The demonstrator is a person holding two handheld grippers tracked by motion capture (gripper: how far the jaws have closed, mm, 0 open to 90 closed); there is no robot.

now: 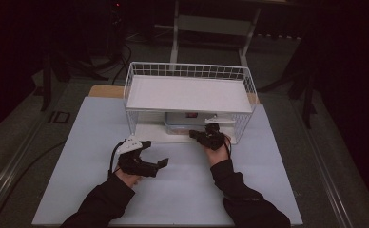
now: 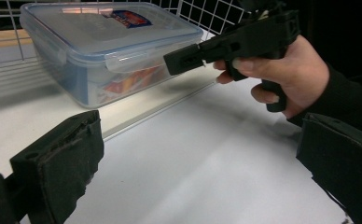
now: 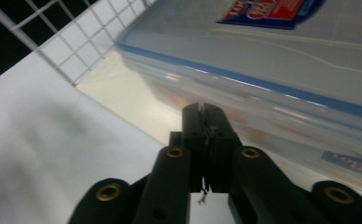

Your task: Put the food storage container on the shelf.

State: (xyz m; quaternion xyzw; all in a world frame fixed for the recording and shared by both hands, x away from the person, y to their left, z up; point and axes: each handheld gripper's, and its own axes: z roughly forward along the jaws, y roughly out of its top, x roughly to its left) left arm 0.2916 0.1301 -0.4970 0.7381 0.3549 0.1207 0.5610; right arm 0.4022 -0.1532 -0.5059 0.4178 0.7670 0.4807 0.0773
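A clear plastic box with a blue-rimmed lid and a red label (image 1: 187, 122) (image 2: 109, 46) (image 3: 286, 60) stands on the bottom level of a white wire rack (image 1: 188, 71), under the rack's shelf. My right gripper (image 1: 193, 135) (image 3: 202, 116) is shut with nothing in it, and its tip is just short of the box's front side. In the left gripper view the right gripper (image 2: 184, 58) is held in a hand and points at the box's lid clip. My left gripper (image 1: 155, 153) (image 2: 198, 163) is wide open on the table, in front and to the left of the box.
The rack stands at the far middle of a white board (image 1: 173, 190) that covers the table. Its wire walls (image 2: 207, 16) close in the back and sides, while the front is open. Dark floor and stand legs (image 1: 175, 28) lie beyond.
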